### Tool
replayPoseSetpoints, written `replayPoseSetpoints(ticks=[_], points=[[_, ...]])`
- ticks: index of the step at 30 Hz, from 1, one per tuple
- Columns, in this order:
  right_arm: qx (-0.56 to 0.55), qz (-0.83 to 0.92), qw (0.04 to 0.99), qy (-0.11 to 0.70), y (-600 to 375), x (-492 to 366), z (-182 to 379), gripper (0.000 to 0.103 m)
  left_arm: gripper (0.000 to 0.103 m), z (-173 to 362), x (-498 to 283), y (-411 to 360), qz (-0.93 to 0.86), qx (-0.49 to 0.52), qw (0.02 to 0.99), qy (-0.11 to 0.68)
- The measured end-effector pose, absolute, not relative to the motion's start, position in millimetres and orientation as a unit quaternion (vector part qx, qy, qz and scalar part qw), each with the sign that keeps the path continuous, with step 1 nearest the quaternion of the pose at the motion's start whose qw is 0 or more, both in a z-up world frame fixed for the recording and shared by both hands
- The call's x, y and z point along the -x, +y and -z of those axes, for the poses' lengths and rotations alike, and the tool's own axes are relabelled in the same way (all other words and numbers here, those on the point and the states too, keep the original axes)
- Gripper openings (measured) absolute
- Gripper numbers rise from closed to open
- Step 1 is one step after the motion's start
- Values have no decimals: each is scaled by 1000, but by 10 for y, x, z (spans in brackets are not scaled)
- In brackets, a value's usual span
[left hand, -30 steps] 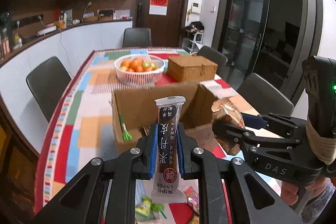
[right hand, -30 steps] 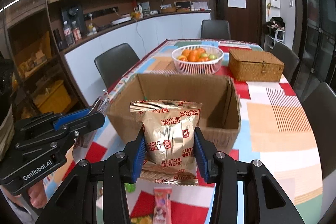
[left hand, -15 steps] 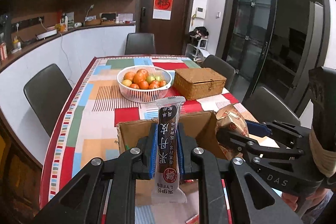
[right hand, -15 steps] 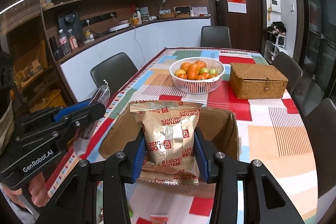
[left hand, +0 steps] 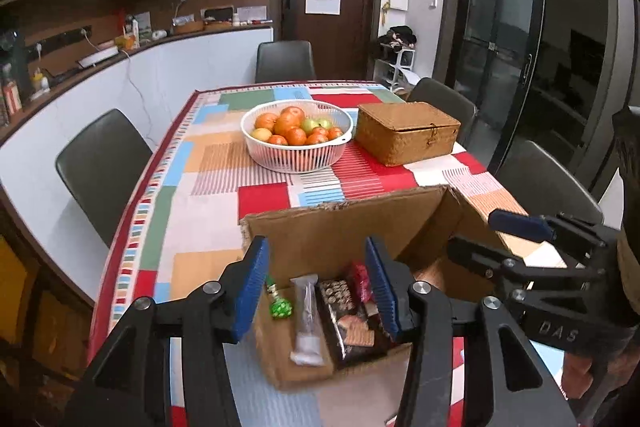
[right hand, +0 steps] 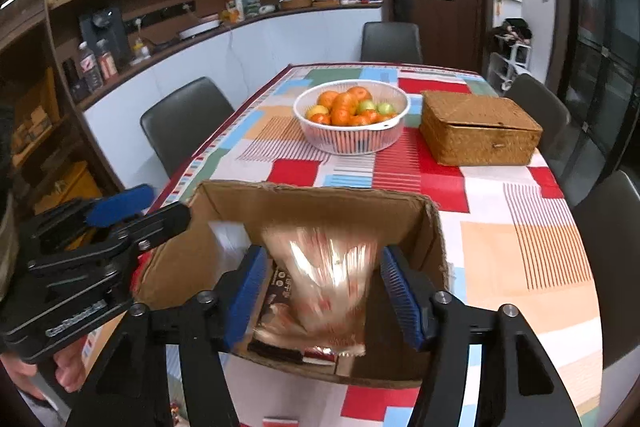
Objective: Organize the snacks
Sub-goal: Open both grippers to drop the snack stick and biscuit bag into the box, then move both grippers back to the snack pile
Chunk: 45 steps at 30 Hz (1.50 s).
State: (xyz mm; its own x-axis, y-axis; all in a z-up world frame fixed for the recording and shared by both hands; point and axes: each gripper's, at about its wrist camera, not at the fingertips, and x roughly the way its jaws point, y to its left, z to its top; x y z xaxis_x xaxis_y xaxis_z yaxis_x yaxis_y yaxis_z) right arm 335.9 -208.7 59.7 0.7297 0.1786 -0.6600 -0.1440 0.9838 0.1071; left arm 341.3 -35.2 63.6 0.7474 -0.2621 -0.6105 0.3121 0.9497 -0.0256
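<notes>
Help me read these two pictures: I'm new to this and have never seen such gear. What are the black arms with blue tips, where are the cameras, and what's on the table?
No robot here: a person holds a hand tool with a two-finger claw in each hand. Each picture comes from a camera on one claw, looking along its fingers. The left claw and the right claw both hang over a cardboard box, and each shows in the other's picture. Both are opening. The left is empty; a snack bar lies in the box below it. Between the right claw's parted pads is a blurred gold packet, seemingly dropping in. Further back on the patchwork tablecloth stand a white fruit basket and a wicker box.
</notes>
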Motion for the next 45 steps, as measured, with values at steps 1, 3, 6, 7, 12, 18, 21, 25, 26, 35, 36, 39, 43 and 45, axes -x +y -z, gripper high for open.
replayPoseSetpoints(ticks=[1, 3, 6, 7, 12, 18, 21, 25, 26, 35, 36, 39, 43, 45], points=[[-24, -87, 931, 353, -2090, -3319, -599, 61, 48, -653, -3324, -325, 150, -41, 936, 315], [-17, -89, 935, 342, -2069, -3192, -619, 61, 48, -681, -3182, -299, 147, -48, 939, 308], [-4, -95, 942, 323, -2006, -2997, -652, 61, 48, -719, -2970, -236, 143, -56, 942, 299], [1, -98, 943, 318, -1981, -2924, -662, 61, 48, -727, -2891, -215, 140, -57, 943, 298], [13, -121, 944, 305, -1838, -2576, -672, 61, 49, -705, -2540, -115, 143, -59, 942, 297], [17, -140, 938, 316, -1754, -2280, -566, 61, 49, -571, -2197, -15, 142, -55, 938, 311], [21, -145, 934, 327, -1727, -2170, -489, 61, 49, -445, -2064, 13, 140, -51, 933, 327], [23, -148, 927, 343, -1715, -2059, -358, 61, 49, -283, -1933, 38, 143, -41, 925, 350], [25, -149, 925, 349, -1710, -2031, -313, 61, 49, -241, -1910, 38, 141, -41, 923, 355], [21, -157, 902, 403, -1705, -1875, 88, 61, 49, 179, -1778, 67, 146, -26, 898, 414], [19, -157, 899, 408, -1711, -1868, 129, 61, 48, 229, -1773, 63, 146, -26, 895, 421], [14, -157, 890, 427, -1722, -1859, 259, 61, 48, 360, -1756, 59, 146, -28, 887, 437], [12, -154, 879, 451, -1729, -1850, 434, 61, 48, 543, -1734, 40, 150, -27, 875, 459], [9, -152, 874, 462, -1744, -1845, 521, 61, 47, 625, -1733, 33, 152, -27, 870, 468]])
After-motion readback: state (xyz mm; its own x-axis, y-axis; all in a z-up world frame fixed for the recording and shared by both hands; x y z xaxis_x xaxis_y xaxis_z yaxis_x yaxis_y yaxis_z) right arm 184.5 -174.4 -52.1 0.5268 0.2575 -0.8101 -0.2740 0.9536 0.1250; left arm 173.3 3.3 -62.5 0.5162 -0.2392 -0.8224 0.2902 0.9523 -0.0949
